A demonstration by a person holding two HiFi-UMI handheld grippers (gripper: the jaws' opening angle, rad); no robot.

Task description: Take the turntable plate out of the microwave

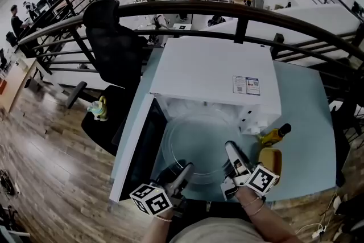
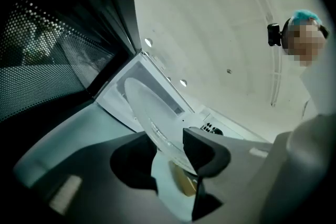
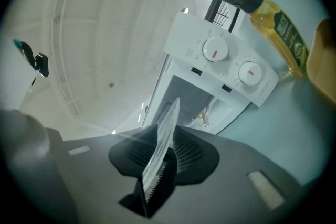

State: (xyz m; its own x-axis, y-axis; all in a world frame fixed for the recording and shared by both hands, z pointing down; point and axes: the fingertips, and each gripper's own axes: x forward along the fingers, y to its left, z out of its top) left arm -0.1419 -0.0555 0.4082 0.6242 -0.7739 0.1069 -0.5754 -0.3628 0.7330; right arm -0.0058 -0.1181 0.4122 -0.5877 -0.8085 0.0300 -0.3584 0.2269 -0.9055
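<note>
The clear glass turntable plate (image 1: 196,145) hangs in front of the white microwave's (image 1: 216,74) open cavity, held by its near rim from both sides. My left gripper (image 1: 185,171) is shut on the rim at the lower left. In the left gripper view the plate (image 2: 149,107) runs from the jaws toward the cavity, and the left gripper (image 2: 168,152) has its dark pads against it. My right gripper (image 1: 229,151) is shut on the rim at the right. The right gripper view shows the plate (image 3: 165,134) edge-on between the ribbed pads of the right gripper (image 3: 163,152).
The microwave door (image 1: 142,148) stands swung open on the left. A yellow oil bottle (image 1: 276,135) and a yellow container (image 1: 270,159) sit on the light blue table (image 1: 307,105) right of the microwave. A black chair (image 1: 114,48) and a dark railing (image 1: 227,8) stand behind.
</note>
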